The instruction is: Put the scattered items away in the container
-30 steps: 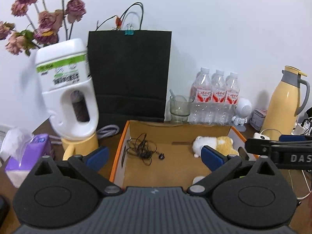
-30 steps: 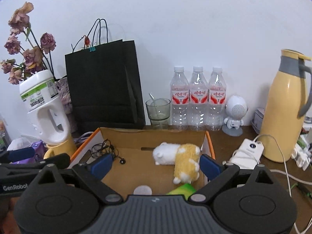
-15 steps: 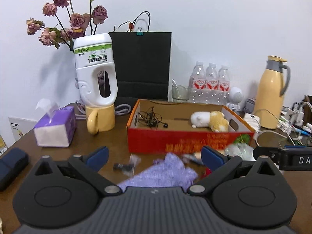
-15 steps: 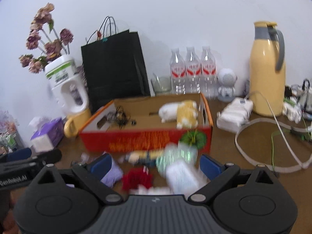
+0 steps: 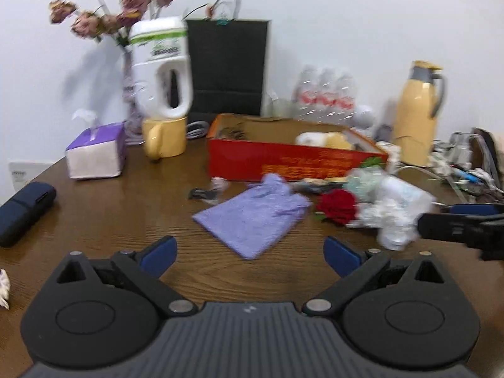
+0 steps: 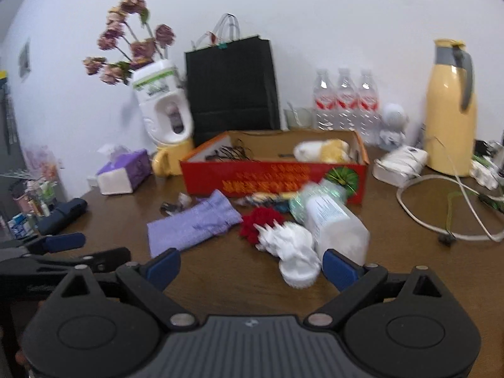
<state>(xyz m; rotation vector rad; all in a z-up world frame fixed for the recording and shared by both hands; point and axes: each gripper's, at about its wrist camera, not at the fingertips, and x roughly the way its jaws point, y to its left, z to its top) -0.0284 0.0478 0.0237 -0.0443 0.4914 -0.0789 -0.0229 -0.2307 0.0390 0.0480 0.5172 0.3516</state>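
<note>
A red cardboard box stands mid-table, holding a tangled black cable and a white-and-yellow plush toy. In front of it lie a purple cloth pouch, a red fabric flower, a clear plastic bottle, a white spiky figure and small bits. My left gripper is open and empty, hovering before the pouch. My right gripper is open and empty, just before the white figure.
Behind the box stand a black paper bag, a white jug on a yellow mug, water bottles and a yellow thermos. A purple tissue box and dark case lie left. Cables trail right.
Both grippers have pulled back from over the box and dropped lower toward the table. The scattered items in front of the box have come into view. Both stay open and empty.
</note>
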